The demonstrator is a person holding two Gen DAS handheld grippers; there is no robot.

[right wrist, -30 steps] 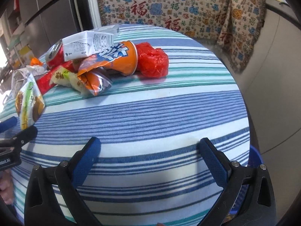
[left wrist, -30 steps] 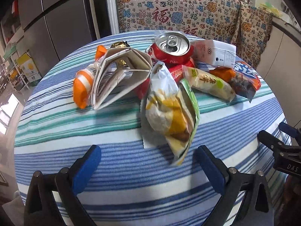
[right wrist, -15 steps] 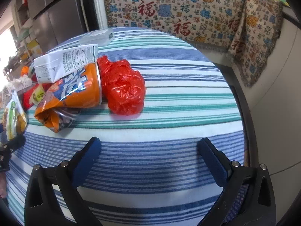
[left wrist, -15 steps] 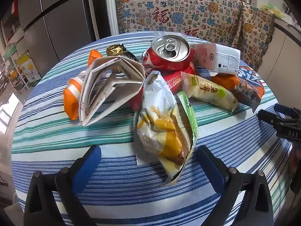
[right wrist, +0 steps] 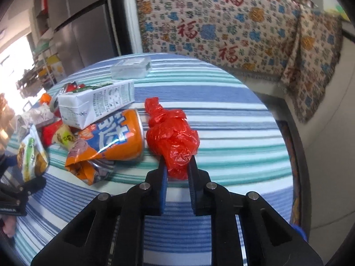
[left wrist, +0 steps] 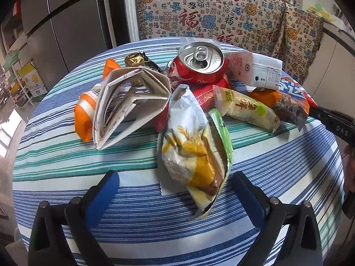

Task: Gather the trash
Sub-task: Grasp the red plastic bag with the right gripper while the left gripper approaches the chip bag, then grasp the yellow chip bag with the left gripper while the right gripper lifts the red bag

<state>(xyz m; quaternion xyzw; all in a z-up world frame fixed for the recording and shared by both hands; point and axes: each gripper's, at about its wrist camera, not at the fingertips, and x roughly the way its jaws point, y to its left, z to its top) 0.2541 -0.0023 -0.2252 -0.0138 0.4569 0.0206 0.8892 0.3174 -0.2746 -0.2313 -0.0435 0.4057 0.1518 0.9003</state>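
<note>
The red bag (right wrist: 173,133) is the piece in play: a crumpled plastic bundle lying on the striped cloth (right wrist: 233,119), and the right gripper (right wrist: 177,166) has its jaws pinched together on the bag's near end, plastic bulging out between the blue pads. The bag looks to be resting on the cloth, so this reads as a grab just made, nothing lifted yet.

Just left of the bag, touching it, lies the orange cup (right wrist: 111,141), on its side with its mouth toward the bag. On top of the cup leans the white carton (right wrist: 95,104). Beyond the bag, toward the far edge, sits a clear box (right wrist: 131,67) on its own.

Farther left of the bag, the heap is untouched: the can (left wrist: 198,64), a yellow wrapper (left wrist: 244,108), the chip bag (left wrist: 193,153), a folded paper (left wrist: 131,102), an orange packet (left wrist: 84,115) and a gold wrapper (left wrist: 133,58). The left gripper (left wrist: 175,190) hangs over the near side of that heap, jaws wide apart, the chip bag's tail between them but unpressed.

So the job looks barely begun: one item gripped, everything else left on the table. No bin shows clearly in either view.
</note>
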